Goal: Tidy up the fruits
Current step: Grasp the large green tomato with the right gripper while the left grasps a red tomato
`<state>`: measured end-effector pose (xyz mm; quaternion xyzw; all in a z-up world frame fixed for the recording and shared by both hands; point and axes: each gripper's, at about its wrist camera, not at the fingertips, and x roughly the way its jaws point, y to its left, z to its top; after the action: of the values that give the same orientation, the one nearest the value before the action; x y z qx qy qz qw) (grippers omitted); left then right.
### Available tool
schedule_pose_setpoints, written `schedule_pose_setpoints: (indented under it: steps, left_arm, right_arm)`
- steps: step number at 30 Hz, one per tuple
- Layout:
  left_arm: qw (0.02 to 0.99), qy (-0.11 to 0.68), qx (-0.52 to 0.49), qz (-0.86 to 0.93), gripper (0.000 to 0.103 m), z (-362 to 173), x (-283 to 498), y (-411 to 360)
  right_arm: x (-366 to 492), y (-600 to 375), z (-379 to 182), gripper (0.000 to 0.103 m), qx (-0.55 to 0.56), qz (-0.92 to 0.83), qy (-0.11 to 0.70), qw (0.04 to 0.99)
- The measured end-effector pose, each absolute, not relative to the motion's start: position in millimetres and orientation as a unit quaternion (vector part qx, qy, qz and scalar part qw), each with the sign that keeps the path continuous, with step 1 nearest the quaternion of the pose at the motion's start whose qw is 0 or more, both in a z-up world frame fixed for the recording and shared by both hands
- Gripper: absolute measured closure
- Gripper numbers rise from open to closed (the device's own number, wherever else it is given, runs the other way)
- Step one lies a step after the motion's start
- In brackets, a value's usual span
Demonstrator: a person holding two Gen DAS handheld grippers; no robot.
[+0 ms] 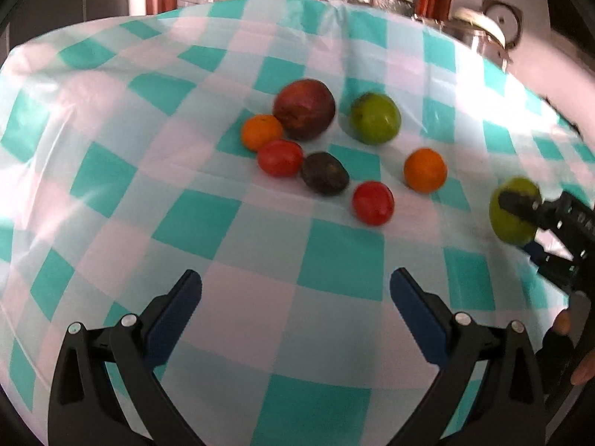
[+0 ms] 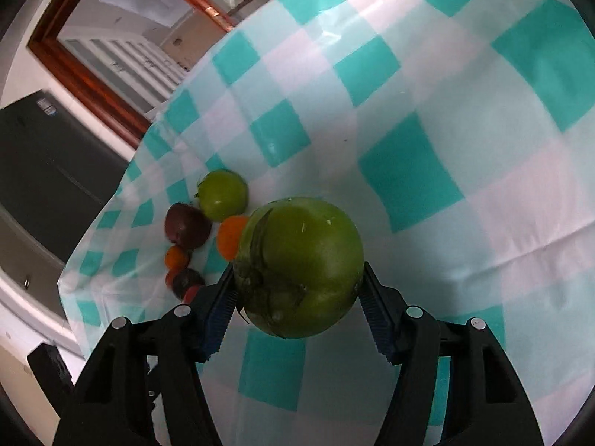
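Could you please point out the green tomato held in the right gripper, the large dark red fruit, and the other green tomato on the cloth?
Held green tomato (image 2: 301, 265), right wrist view, middle of its skin.
Large dark red fruit (image 1: 304, 108), left wrist view, centre.
Other green tomato (image 1: 375, 118), left wrist view, centre.

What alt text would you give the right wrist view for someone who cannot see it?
The right hand-held gripper is shut on a large green tomato, both pads pressed to its sides, above a teal-and-white checked tablecloth. Behind it to the left lies a cluster of fruit: a second green tomato, a dark red fruit and an orange one.
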<state>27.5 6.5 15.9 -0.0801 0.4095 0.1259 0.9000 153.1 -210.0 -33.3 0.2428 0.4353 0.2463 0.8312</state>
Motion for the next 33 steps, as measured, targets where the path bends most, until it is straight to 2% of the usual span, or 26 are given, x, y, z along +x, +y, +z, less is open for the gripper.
schedule_pose_setpoints:
  steps: [9,11,15,16,17,18,19,29,33]
  left_arm:
    - [0.883,0.446,-0.056,0.138,0.002,7,90,-24]
    - [0.878,0.452,-0.059,0.147,0.016,5,105,-24]
    - [0.877,0.452,-0.061,0.149,0.025,3,122,-26]
    - [0.880,0.449,-0.057,0.145,0.032,3,121,-29]
    - [0.882,0.447,-0.054,0.141,0.047,4,120,-31]
    - [0.885,0.444,-0.049,0.136,0.055,5,115,-35]
    - [0.885,0.442,-0.045,0.136,0.070,6,106,-38]
    - [0.895,0.392,-0.149,0.151,0.072,13,-18,5]
    - [0.904,0.355,-0.181,0.155,0.072,19,-44,21]
  right_arm:
    - [156,-211,-34,0.041,0.270,0.226,0.417,0.838]
    - [158,-213,-37,0.041,0.280,0.223,0.422,0.833]
    - [160,-214,-39,0.040,0.284,0.220,0.424,0.831]
    - [160,-214,-39,0.040,0.283,0.221,0.425,0.831]
    - [159,-214,-39,0.040,0.282,0.221,0.425,0.832]
    - [159,-214,-39,0.040,0.281,0.221,0.425,0.832]
    - [159,-214,-40,0.040,0.281,0.221,0.425,0.831]
    - [157,-210,-37,0.040,0.267,0.223,0.423,0.837]
    - [155,-209,-36,0.040,0.262,0.225,0.420,0.839]
